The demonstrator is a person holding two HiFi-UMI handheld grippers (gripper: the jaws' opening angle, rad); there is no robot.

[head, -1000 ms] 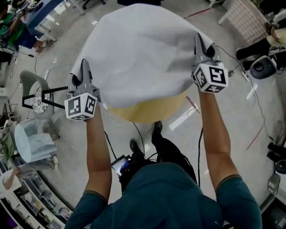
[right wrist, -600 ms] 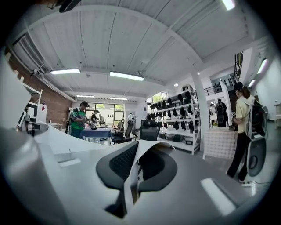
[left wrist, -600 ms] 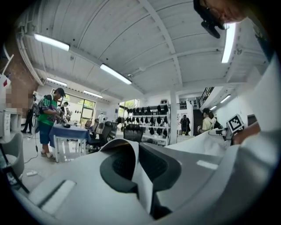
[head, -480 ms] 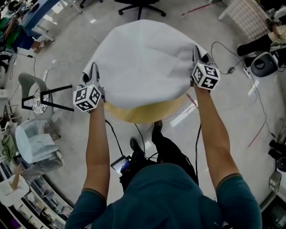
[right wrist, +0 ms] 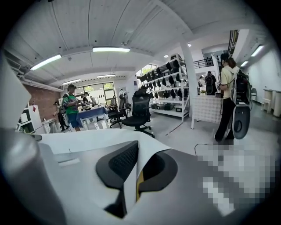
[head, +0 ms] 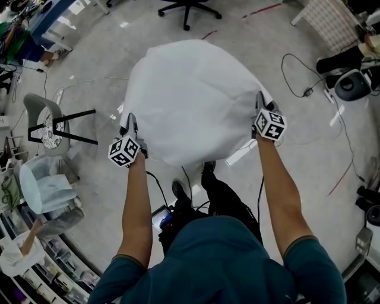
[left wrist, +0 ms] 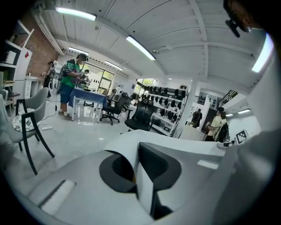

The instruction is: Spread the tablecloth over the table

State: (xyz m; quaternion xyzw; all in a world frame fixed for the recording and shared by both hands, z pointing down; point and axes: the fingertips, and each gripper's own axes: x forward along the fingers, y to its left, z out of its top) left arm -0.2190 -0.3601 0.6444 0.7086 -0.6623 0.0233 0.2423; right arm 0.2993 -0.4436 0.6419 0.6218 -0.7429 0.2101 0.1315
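A white tablecloth [head: 190, 95] lies domed over the round table and hides its top completely. My left gripper [head: 129, 123] holds the cloth's near-left edge; its jaws are opening, with a fold of cloth [left wrist: 142, 176] still pinched between them. My right gripper [head: 260, 102] is shut on the near-right edge, where a sheet of cloth [right wrist: 131, 176] runs up between its dark fingers [right wrist: 118, 165]. Both grippers hang low beside the table's rim, at about the same height. The cloth spreads away from the jaws in both gripper views.
A grey chair [head: 44, 119] stands at the left and an office chair base [head: 189, 9] beyond the table. Cables [head: 297, 77] trail over the floor at the right. A bin with a white bag [head: 44, 190] sits at the near left. People stand farther off in the room.
Both grippers have come down and toward me with the cloth's edge. The cloth has sunk over the table, and the yellow tabletop rim that showed before is now covered.
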